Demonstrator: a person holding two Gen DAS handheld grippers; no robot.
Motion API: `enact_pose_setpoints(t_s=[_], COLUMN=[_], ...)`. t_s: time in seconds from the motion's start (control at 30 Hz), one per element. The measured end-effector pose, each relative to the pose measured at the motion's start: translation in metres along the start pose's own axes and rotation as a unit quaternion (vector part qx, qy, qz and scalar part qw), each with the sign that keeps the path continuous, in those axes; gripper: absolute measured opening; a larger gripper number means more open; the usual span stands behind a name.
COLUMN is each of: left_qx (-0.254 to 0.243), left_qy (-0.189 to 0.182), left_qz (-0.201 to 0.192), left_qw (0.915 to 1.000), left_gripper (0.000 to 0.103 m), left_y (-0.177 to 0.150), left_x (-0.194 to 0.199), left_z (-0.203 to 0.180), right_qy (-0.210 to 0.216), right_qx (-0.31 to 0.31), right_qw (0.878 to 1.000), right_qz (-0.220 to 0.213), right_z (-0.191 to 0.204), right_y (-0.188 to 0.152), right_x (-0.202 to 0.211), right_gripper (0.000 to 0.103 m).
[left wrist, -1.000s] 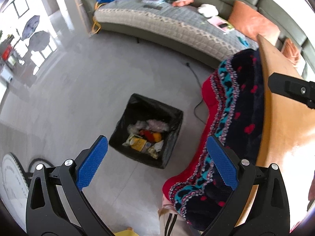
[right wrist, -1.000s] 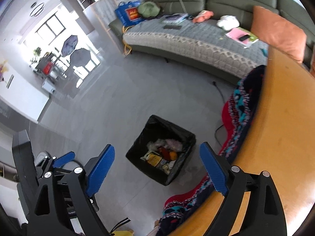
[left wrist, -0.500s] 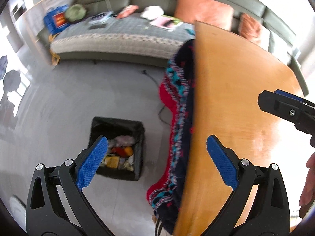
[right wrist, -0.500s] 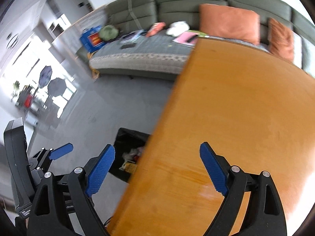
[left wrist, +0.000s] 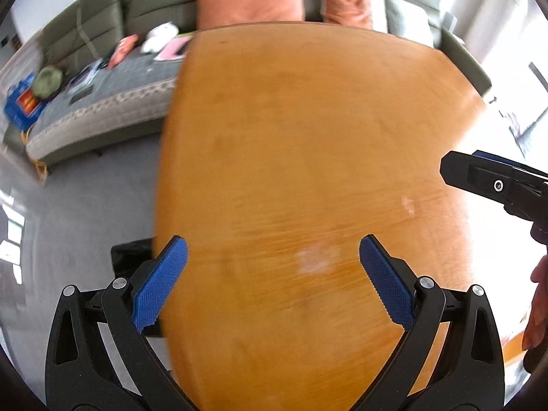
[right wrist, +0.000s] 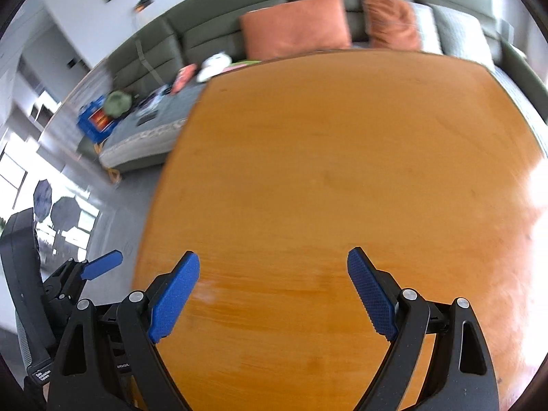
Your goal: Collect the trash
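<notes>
Above the bare orange wooden counter [left wrist: 308, 171], the left gripper [left wrist: 273, 282] and the right gripper [right wrist: 273, 294] both have their blue fingers [right wrist: 371, 296] spread wide with nothing between them. Only a black corner of the trash bin [left wrist: 132, 257] shows, on the grey floor [left wrist: 85, 212] just past the counter's left edge. Behind the counter stands a green sofa [right wrist: 212, 30] with orange cushions [right wrist: 296, 25].

Light: bright daylight, from the right
Glare: white, blown-out on the table [right wrist: 534, 205] right edge
Blur: motion smear on the sofa [left wrist: 102, 96]
Edges: fisheye bending, dark corners
</notes>
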State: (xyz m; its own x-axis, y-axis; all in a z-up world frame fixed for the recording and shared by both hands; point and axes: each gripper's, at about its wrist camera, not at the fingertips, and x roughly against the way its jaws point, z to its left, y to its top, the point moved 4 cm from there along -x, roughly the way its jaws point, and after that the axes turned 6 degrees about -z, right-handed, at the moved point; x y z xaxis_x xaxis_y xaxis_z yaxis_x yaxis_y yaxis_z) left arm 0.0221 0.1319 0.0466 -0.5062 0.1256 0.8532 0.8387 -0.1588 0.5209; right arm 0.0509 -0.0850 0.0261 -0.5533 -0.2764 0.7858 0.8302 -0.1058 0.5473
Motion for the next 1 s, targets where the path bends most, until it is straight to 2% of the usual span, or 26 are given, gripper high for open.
enact_pose_setpoints(t_s=[0.23,0.47,0.63,0.77,1.0], left_qx=[-0.028,-0.037,-0.032,-0.011,0.018], left_qy=[-0.024,-0.033,-0.022,-0.010,0.017], left_qz=[0.011,0.013,0.003,-0.020,-0.046], left_qw=[0.9993,0.9987,0.9992,0.9997,0.9986], left_gripper=[0.097,0.097,0.097,0.097,0.097], left_y=[0.005,0.009,0.003,0.000,-0.010], left_x=[-0.023,-0.045,-0.058,-0.061,-0.061], left_z=[-0.058,-0.098,-0.118,-0.128,-0.136], right_qy=[-0.042,-0.077,-0.089,-0.092,-0.094], right_qx=[-0.030,-0.025,-0.015,-0.004,0.017], right_qw=[0.999,0.997,0.996,0.995,0.995], right_qz=[-0.008,-0.019,-0.024,-0.030,-0.034], right_z=[-0.068,-0.120,-0.143,-0.159,-0.170], right_y=[-0.017,-0.034,-0.049,-0.057,-0.071], right_x=[0.015,0.022,0.022,0.021,0.015], right_gripper=[0.088,0.088,0.088,0.088,0.088])
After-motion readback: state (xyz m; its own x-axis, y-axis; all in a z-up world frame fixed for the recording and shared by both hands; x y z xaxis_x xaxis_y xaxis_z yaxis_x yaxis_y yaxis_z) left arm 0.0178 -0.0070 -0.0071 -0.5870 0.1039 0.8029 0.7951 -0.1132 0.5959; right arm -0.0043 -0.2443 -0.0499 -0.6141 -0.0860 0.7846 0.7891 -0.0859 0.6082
